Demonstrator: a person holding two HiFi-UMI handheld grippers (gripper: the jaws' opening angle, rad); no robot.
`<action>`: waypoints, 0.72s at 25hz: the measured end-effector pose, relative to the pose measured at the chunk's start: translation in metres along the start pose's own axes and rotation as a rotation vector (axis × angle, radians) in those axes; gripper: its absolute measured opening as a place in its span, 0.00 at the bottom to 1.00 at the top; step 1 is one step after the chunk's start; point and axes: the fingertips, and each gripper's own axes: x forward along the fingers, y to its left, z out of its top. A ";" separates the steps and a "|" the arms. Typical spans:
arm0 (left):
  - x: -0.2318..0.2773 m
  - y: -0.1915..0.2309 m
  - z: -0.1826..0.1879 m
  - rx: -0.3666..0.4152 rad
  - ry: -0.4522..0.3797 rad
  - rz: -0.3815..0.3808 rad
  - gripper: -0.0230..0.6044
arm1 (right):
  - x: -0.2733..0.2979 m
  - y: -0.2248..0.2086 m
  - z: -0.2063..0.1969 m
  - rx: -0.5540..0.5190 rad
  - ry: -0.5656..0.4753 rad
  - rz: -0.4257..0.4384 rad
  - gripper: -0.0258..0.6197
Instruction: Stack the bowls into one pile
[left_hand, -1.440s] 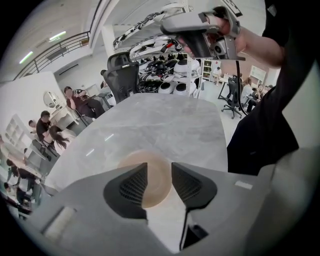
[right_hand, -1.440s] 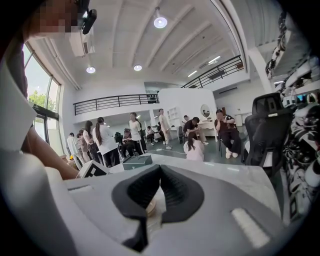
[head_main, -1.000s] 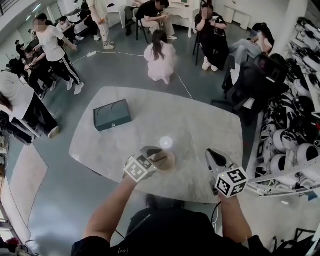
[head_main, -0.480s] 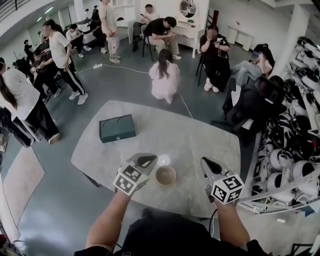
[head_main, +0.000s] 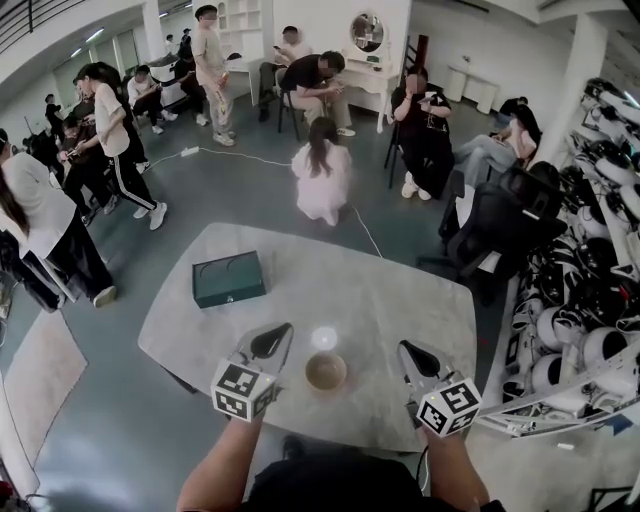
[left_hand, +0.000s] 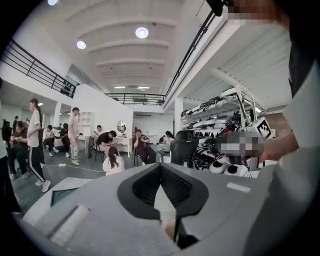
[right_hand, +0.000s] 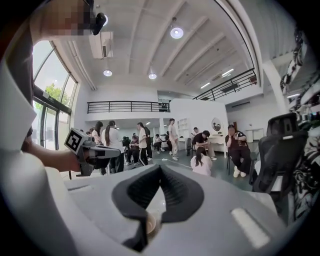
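Left gripper (head_main: 271, 343) jaws together, nothing between them; right gripper (head_main: 414, 356) same, closed and empty. Bowls (head_main: 326, 371) sit as one brown pile on the table (head_main: 400, 300), between both grippers, touching neither.

A pale, marbled table (head_main: 400, 300) with rounded corners is seen from above, and its near edge is overhung by both hand-held grippers. A tan bowl (head_main: 326, 371) is set upright on the top between the left gripper (head_main: 270, 342) and the right gripper (head_main: 413, 357), just beside the left one's tips and a little further from the right one's. Whether more bowls are nested inside it cannot be told. Just beyond the bowl, a small bright round patch (head_main: 323, 338) is seen on the surface; whether it is a thing or glare cannot be told. A dark green box (head_main: 229, 279) is laid flat well ahead of the left gripper and slightly to its left.
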 end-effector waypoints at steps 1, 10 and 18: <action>0.001 0.001 0.001 0.002 -0.012 0.007 0.05 | -0.002 -0.005 -0.003 0.011 -0.001 -0.007 0.04; 0.002 0.009 0.003 -0.013 -0.061 0.012 0.05 | 0.003 -0.018 0.004 0.013 -0.032 -0.003 0.04; 0.021 0.009 0.016 0.006 -0.057 -0.040 0.05 | 0.003 -0.029 0.023 -0.041 -0.056 -0.028 0.04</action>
